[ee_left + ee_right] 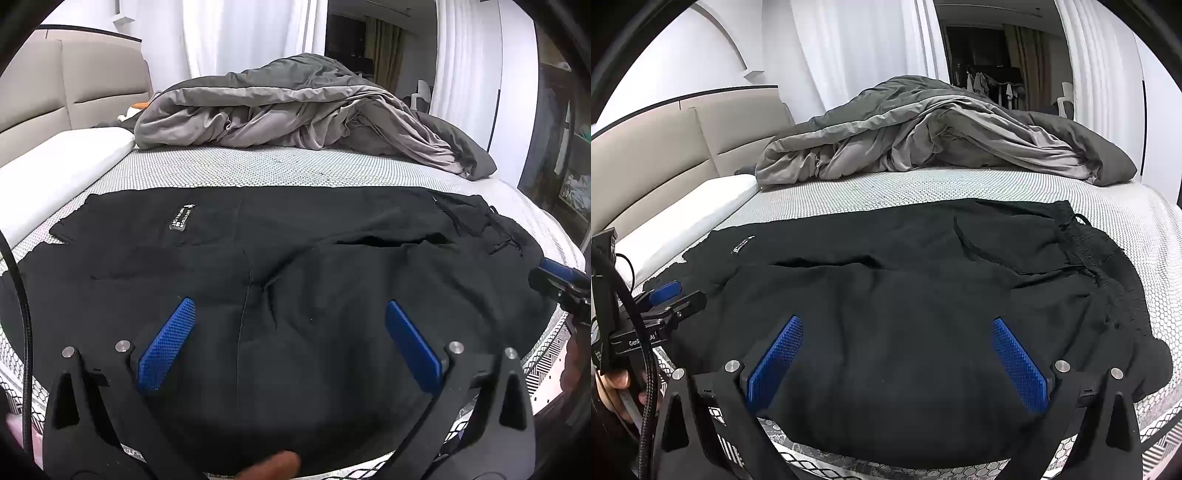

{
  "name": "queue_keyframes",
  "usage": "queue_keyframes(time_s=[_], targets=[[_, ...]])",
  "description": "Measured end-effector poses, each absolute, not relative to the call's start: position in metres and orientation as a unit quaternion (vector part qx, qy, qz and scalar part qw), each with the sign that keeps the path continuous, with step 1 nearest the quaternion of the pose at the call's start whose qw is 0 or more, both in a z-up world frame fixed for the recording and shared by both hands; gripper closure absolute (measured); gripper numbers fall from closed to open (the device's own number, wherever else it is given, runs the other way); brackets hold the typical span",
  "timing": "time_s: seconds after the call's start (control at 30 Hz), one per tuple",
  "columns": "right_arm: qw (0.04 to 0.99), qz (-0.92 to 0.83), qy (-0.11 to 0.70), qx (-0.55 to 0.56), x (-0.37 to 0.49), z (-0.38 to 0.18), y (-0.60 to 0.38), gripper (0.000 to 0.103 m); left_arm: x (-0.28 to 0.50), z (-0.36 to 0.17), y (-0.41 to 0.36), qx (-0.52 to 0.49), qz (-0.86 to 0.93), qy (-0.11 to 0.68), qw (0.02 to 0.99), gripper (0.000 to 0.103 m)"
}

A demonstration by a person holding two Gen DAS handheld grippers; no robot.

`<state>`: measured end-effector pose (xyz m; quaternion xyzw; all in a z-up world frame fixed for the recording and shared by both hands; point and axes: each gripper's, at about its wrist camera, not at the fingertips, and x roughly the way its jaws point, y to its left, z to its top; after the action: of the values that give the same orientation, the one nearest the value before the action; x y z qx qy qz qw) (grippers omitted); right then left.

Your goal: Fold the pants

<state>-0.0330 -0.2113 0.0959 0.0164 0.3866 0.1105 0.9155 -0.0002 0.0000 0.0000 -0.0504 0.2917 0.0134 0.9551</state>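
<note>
Black pants (280,258) lie spread across the near part of the bed, one leg folded over the other, waistband and drawstring to the right (1082,243). A small label (181,218) shows on the far left part. My left gripper (290,314) is open and empty, hovering just above the pants near the front edge. My right gripper (897,332) is open and empty too, above the pants' right half. The right gripper also shows at the right edge of the left wrist view (561,280). The left gripper shows at the left of the right wrist view (665,295).
The bed has a white honeycomb-patterned cover (258,170). A crumpled grey duvet (295,110) lies at the far side. A white pillow (62,158) and beige headboard (55,85) are at the left. White curtains (864,55) hang behind. Shelves (569,166) stand at the right.
</note>
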Motion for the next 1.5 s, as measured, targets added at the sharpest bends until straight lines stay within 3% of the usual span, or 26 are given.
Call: queue_keyframes(time_s=[1.5], targets=[[0.916, 0.111, 0.386, 0.014, -0.037, 0.098, -0.208, 0.0, -0.002, 0.004, 0.01, -0.059, 0.029, 0.283, 0.957, 0.001]])
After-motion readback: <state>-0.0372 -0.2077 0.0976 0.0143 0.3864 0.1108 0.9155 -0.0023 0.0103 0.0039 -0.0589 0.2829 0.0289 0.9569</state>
